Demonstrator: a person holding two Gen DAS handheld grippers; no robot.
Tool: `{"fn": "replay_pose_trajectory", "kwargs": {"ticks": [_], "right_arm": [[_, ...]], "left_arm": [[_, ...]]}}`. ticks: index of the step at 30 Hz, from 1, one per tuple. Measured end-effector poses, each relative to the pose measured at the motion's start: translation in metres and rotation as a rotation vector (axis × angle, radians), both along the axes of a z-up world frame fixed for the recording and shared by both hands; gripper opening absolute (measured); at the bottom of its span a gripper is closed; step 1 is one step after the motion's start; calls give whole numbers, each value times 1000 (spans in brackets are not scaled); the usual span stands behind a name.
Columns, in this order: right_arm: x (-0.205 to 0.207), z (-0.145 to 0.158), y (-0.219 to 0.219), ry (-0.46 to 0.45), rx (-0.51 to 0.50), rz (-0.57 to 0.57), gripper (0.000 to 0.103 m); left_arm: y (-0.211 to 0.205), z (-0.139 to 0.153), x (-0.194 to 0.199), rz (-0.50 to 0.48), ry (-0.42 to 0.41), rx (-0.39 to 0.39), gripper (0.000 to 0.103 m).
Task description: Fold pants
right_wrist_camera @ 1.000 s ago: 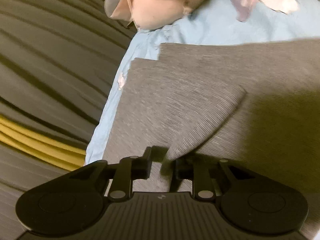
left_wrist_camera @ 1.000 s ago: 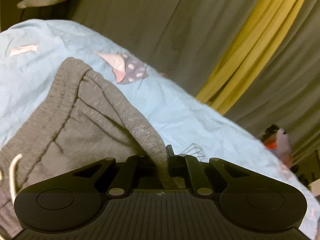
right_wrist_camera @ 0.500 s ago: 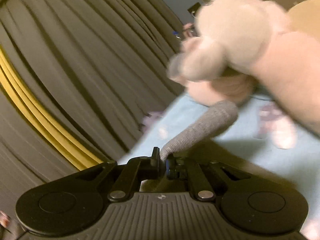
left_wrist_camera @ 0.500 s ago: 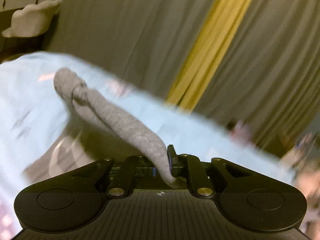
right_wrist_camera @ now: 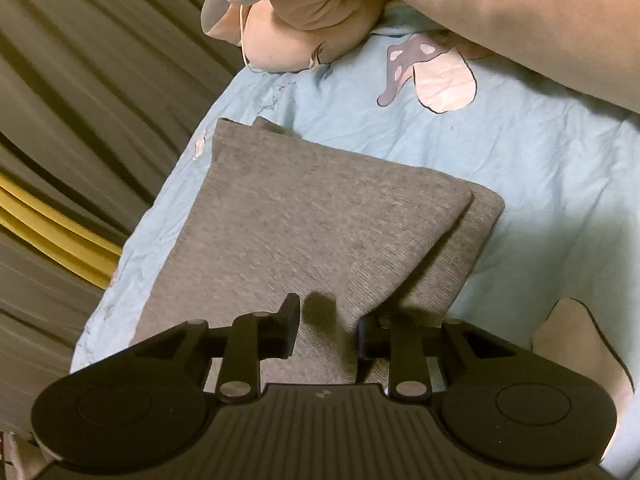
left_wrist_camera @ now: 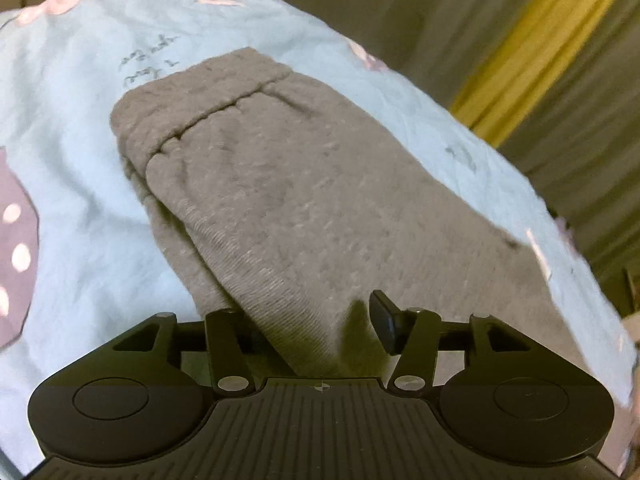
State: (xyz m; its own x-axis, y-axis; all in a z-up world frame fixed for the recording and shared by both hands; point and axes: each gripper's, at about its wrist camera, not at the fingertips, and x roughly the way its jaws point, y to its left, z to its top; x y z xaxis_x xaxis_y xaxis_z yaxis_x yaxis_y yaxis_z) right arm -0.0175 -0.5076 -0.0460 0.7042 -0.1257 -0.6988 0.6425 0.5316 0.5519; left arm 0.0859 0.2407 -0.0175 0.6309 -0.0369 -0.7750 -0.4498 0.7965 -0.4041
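The grey pants [left_wrist_camera: 320,184] lie folded on a light blue bed sheet [left_wrist_camera: 72,184], the elastic waistband [left_wrist_camera: 200,104] at the far left end. My left gripper [left_wrist_camera: 320,332] hovers low over the near end of the fold. Its jaws are opening, with cloth lying loose between them and only the right fingertip [left_wrist_camera: 384,324] showing. In the right wrist view the pants [right_wrist_camera: 320,216] form a stacked rectangle with layered corners. My right gripper [right_wrist_camera: 328,326] sits over their near edge, jaws opening, and the fabric between the pads is not pinched.
A pink plush toy [right_wrist_camera: 304,36] and a large pink cushion [right_wrist_camera: 520,20] rest at the head of the sheet. Grey curtains with a yellow stripe [right_wrist_camera: 52,216] hang beyond the bed's edge [right_wrist_camera: 132,240]. Mushroom prints [right_wrist_camera: 432,72] dot the sheet.
Both grippers were pinching lifted grey cloth and carried it across. Now the pants lie flat in a fold and both pairs of jaws have parted and let the cloth go.
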Motion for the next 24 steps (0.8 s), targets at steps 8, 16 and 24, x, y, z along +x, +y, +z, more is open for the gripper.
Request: {"fn": "replay_pose_trajectory", "kwargs": {"ticks": [8, 16, 24], "right_arm": [[-2, -1, -9, 35, -33, -40, 5], [-26, 25, 0, 63, -209, -196, 21], [-49, 20, -21, -105, 0, -197, 34]], "left_arm": [[10, 37, -18, 218, 31, 311, 69], [-28, 70, -45, 156, -105, 383, 98], [-106, 20, -19, -73, -54, 151, 100]]}}
